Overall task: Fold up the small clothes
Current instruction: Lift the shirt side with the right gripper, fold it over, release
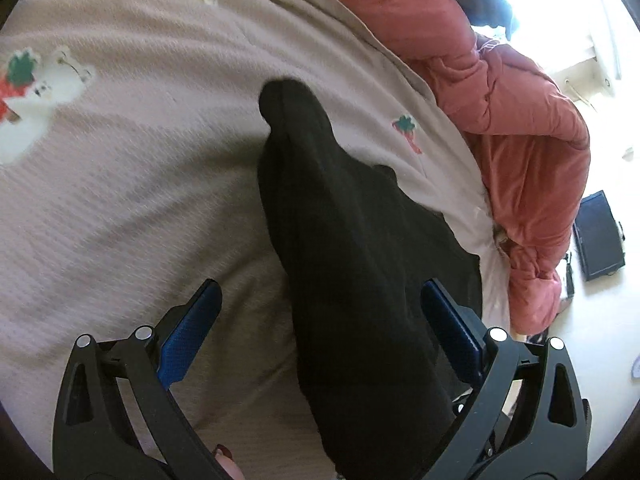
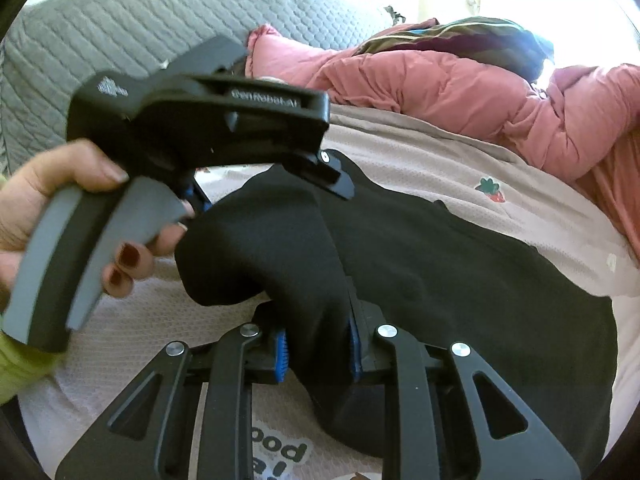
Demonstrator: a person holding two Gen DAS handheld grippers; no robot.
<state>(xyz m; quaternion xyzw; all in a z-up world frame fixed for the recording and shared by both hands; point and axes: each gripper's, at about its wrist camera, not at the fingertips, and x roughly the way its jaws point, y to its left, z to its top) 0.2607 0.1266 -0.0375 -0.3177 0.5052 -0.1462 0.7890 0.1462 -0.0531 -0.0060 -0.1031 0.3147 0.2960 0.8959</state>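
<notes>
The bed cover [image 1: 140, 208] is the largest thing here: a pale beige, waffle-textured cloth with small printed figures, among them a white dog with a green and red print [image 1: 36, 92] and a little strawberry [image 2: 490, 192]. It carries everything else. Along its far edge lies a bunched pink quilt [image 1: 520, 120], and behind that, in the right wrist view, stands a grey quilted cushion [image 2: 120, 20]. Beyond the right edge of the bed a dark flat object [image 1: 599, 236] lies on the pale floor.

The black garment [image 2: 460, 280] lies spread over the middle of the cover, reaching toward its near right edge. One part of it is lifted off the cover and hangs as a thick fold.

The left gripper [image 1: 320, 304] is held in a hand [image 2: 44, 208] with dark red nails and a yellow-green sleeve [image 2: 20, 368]. Its blue pads [image 1: 192, 328] stand wide apart. The raised fold of the garment passes between them, but the pads do not press on it.

The right gripper [image 2: 316, 354] is nearly closed. Its blue pads [image 2: 280, 354] squeeze a bunch of the black cloth from both sides, and this pinched part is held up above the cover, while the rest of the garment stays flat on it.
</notes>
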